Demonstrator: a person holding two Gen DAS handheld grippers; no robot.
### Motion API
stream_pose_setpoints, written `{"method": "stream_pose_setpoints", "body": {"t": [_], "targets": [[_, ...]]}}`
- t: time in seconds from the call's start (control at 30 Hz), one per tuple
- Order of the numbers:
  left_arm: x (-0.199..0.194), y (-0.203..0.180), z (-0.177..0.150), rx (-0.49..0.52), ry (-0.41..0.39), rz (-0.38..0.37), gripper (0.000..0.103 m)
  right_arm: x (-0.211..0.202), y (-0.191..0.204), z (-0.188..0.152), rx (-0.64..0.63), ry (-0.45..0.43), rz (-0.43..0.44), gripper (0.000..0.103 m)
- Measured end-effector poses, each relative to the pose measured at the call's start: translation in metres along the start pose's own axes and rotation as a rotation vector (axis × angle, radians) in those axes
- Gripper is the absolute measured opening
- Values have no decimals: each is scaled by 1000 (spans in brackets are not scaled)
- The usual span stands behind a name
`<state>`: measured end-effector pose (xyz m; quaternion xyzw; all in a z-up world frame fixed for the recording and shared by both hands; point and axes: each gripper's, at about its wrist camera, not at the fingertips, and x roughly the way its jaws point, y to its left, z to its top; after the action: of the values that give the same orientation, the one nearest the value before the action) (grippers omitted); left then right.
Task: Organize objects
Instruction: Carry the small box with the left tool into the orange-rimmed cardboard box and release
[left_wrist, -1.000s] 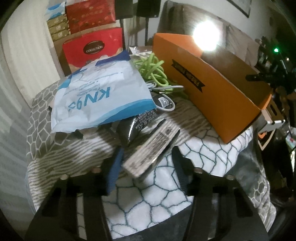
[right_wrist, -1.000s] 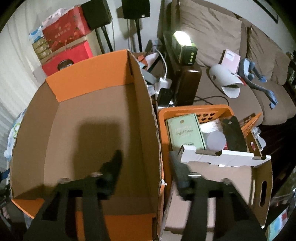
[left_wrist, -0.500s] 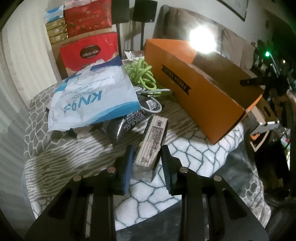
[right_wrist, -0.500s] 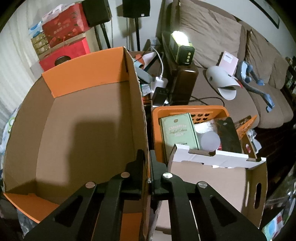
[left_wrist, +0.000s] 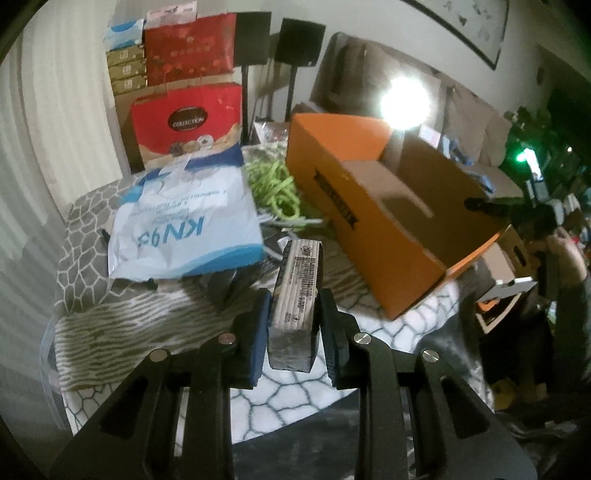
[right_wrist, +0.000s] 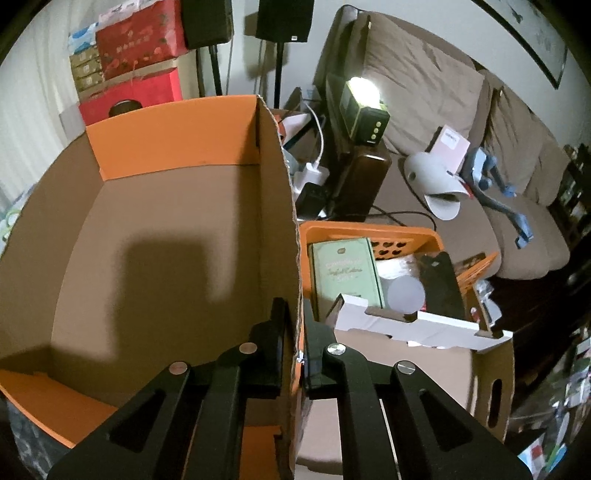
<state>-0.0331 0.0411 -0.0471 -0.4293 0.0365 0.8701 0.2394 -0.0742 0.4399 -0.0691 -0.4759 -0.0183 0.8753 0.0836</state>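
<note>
My left gripper (left_wrist: 293, 314) is shut on a flat grey packet (left_wrist: 297, 291) with printed text and holds it on edge above the patterned cloth (left_wrist: 147, 325). The open orange cardboard box (left_wrist: 388, 229) stands to its right, empty inside. My right gripper (right_wrist: 294, 332) is shut on the right wall of the orange box (right_wrist: 280, 206), one finger inside and one outside. A KN95 mask bag (left_wrist: 184, 225) and green cord (left_wrist: 275, 186) lie behind the packet.
Red gift boxes (left_wrist: 184, 122) are stacked at the back left. An orange basket (right_wrist: 373, 236) with a green book (right_wrist: 343, 271) and a white carton (right_wrist: 417, 332) stand right of the box. A lamp (right_wrist: 364, 110) and sofa (right_wrist: 443, 147) are beyond.
My left gripper closed on the grey packet and lifted it onto its edge off the cloth. My right gripper closed on the orange box wall and holds it.
</note>
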Motion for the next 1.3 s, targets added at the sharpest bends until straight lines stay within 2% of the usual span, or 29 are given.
{"method": "stream_pose_setpoints", "body": {"t": [0.33,0.5,0.77,0.87,1.1,1.3], "targets": [[-32,-39,38,50,-79,-42,24,1,8,-4,-50,-16,-63,8],[-31,-59,63,71,-97,-61,24,1,9,-4,-53,-17,-67,8],[9,-85,98,68,-61,-119,24,1,9,-4,-54,-22,-63,8],[32,-95,107,68,-24,-134,24,2,7,-5,-52,-25,-56,8],[77,-108,115,59,41,-103,24,1,8,-5,-46,-26,-56,8],[112,-112,125,44,100,-33,24,1,7,-5,-39,-26,-48,8]]}}
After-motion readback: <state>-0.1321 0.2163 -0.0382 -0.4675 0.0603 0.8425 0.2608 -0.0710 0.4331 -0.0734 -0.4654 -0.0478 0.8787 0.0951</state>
